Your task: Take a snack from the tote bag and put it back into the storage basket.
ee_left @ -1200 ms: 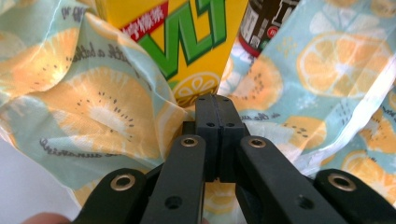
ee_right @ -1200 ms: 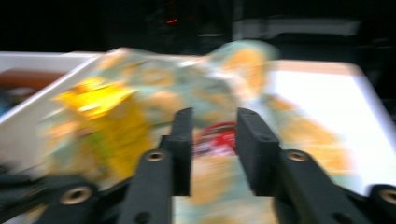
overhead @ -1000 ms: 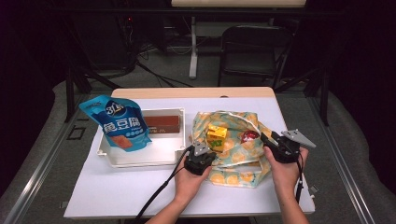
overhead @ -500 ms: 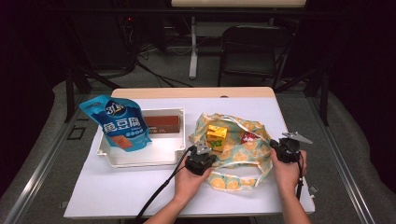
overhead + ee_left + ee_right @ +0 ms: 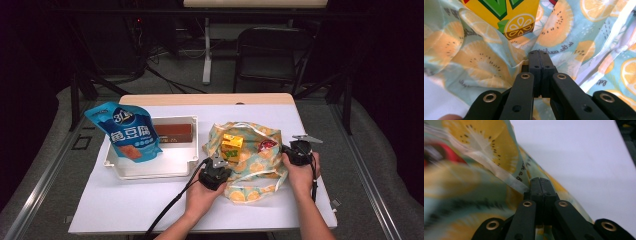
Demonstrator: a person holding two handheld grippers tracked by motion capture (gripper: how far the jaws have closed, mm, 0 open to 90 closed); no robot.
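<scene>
A soft fabric bag (image 5: 250, 162) printed with orange slices on pale blue lies crumpled near the table's (image 5: 150, 210) front right corner. 1 bag, 2 grippers. It sits between them: the left gripper (image 5: 216, 170) pinches its near-left edge, the right gripper (image 5: 292, 152) its right rim, jaws pressed together on cloth.

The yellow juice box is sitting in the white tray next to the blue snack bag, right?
Not quite. The high view shows the yellow juice box sitting in the orange-print cloth bag, not in the white tray. The blue snack bag is at the tray.
</scene>
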